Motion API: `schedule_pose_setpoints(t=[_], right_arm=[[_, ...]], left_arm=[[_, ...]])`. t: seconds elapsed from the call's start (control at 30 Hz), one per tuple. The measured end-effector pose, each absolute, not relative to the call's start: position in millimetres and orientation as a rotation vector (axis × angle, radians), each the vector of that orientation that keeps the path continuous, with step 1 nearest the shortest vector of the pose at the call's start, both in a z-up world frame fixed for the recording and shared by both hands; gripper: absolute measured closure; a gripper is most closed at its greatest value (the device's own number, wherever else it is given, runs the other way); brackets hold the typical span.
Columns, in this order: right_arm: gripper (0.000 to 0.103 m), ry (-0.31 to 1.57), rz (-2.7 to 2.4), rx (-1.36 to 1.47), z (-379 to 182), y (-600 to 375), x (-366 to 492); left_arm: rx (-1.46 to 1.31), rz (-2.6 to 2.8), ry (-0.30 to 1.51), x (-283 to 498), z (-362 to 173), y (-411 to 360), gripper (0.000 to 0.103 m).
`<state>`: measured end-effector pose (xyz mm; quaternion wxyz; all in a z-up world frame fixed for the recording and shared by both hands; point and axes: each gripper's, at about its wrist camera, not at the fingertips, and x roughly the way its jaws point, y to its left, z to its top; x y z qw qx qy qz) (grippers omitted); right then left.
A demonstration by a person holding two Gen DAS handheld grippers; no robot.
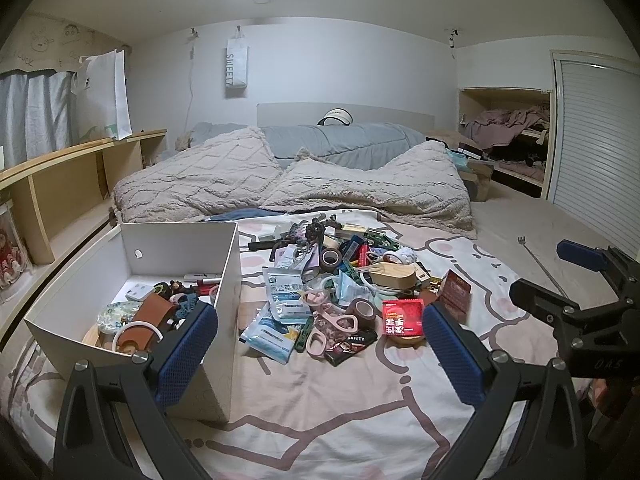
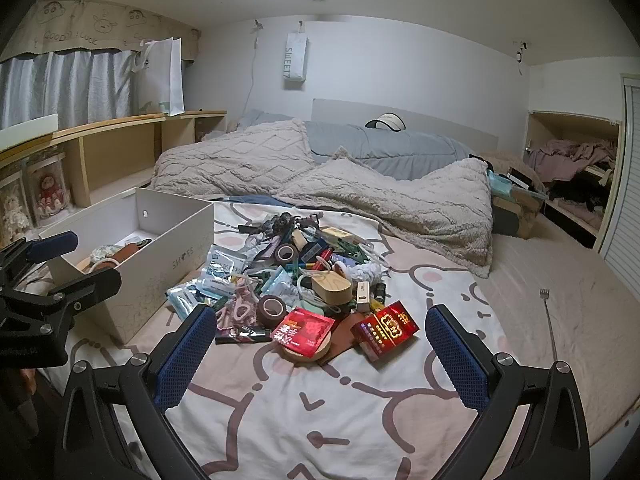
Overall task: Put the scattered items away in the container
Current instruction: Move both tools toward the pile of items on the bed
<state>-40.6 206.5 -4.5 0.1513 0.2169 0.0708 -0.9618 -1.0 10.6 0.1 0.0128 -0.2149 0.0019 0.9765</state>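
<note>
box (image 1: 224,280) long axis runs away from camera; both grippers (image 1: 320,352) (image 2: 320,352) spread, empty.

A home bedroom: bed (image 2: 360,400) with pillows (image 2: 240,160), curtains (image 2: 60,84), closet shelves (image 2: 576,168).

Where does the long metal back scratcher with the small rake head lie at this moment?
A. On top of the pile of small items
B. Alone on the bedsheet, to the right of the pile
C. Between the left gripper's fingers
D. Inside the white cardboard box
B: the long metal back scratcher lies by itself on the bedsheet, well right of the pile of small items and far from the white cardboard box.
</note>
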Motion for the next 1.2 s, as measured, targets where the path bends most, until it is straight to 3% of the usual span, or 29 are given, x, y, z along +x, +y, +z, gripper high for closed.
schedule_pose_setpoints(t=[0.47, 1.2], right_arm=[[0.000, 0.198, -2.761, 0.657, -13, 207, -43], [0.000, 0.149, -2.768, 0.883, -54, 220, -82]], left_arm=[[-0.680, 3.035, 0.003, -2, -5, 15, 0.000], [-0.872, 2.946, -0.015, -36, -54, 30, 0.000]])
